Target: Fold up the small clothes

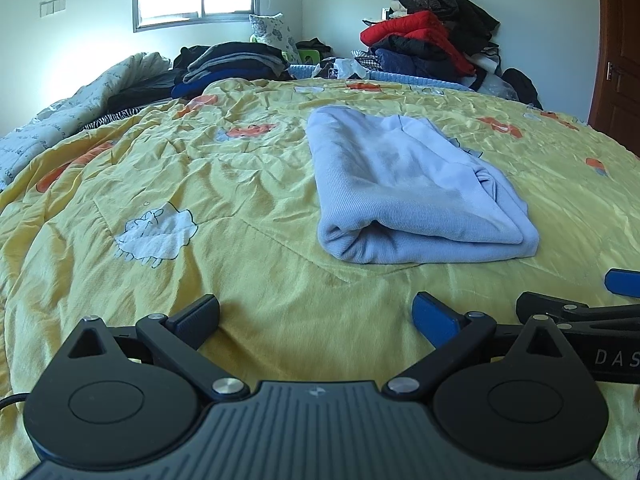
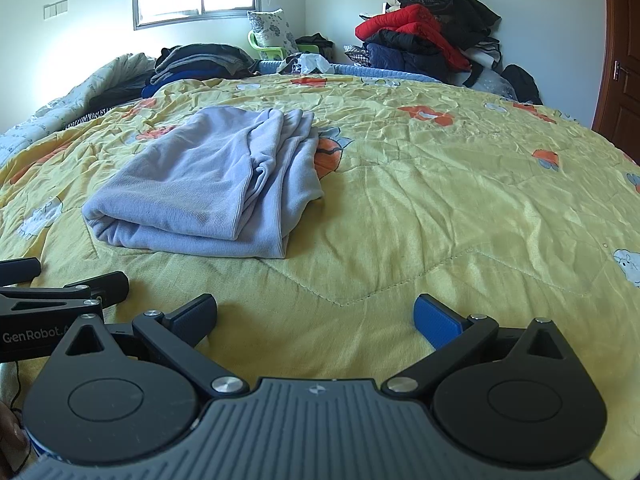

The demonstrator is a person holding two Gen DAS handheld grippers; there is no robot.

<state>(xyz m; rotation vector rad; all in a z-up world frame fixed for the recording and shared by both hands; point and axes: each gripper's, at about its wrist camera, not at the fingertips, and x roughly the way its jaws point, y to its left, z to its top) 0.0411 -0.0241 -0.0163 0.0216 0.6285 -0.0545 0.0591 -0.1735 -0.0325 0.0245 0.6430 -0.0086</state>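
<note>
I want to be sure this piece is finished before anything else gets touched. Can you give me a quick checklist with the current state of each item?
1. Left gripper open and holding nothing: ok.
2. Right gripper open and holding nothing: ok.
3. Light blue garment folded into a compact stack: ok, though loose layers bunch along its right side.
4. Garment lying flat on the yellow quilt, clear of both grippers: ok.
5. Next unfolded small piece within reach: cannot tell; only the piles at the far end are visible.
</note>
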